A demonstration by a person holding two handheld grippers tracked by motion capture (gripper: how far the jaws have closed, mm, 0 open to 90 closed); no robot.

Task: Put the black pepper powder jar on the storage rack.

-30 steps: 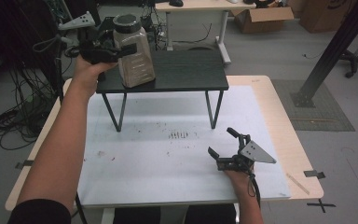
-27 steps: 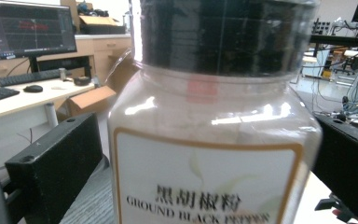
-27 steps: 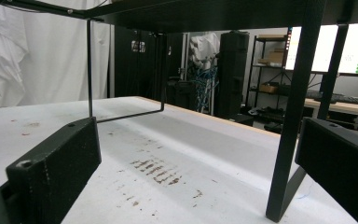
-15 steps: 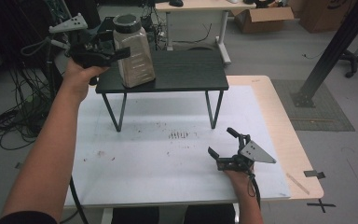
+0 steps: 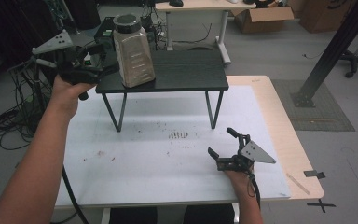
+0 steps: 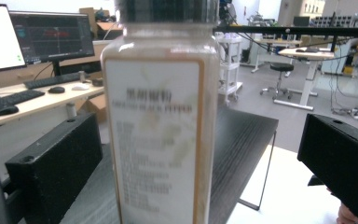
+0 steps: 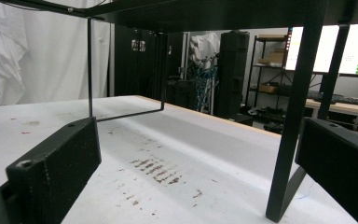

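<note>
I'm holding my left gripper (image 5: 103,59) up at the left end of the small black wood-grain shelf on thin metal legs (image 5: 186,77), and its jaws are standing wide apart with daylight on both sides of the tall clear plastic jar of pale tan powder with a dark lid (image 5: 133,51). In the left gripper view the jar (image 6: 161,126) is sitting right between my two black jaws, upright on the shelf top (image 6: 247,140), its white orange-bordered label (image 6: 153,140) facing me, and neither jaw is touching it.

I'm reading this jar as fairly hefty: the powder is reaching nearly to the shoulder, so most of the weight is sitting low and filling the body. The plastic walls are looking stiff but smooth, and the glossy label is looking slick, so I'm expecting some slip under a light squeeze. It's tall and tapering toward the lid, so a knock up high could tip it. I'm judging the best hold to be across the flat faces around mid-body or a little lower, square on, not up at the narrow neck.

My right gripper (image 5: 225,143) is resting low on the white, stained tabletop (image 5: 144,154), well apart from the jar, jaws spread and empty. Its own view is looking under the shelf, past a black leg (image 7: 293,126) and the brown smudges on the table (image 7: 156,170).
</note>
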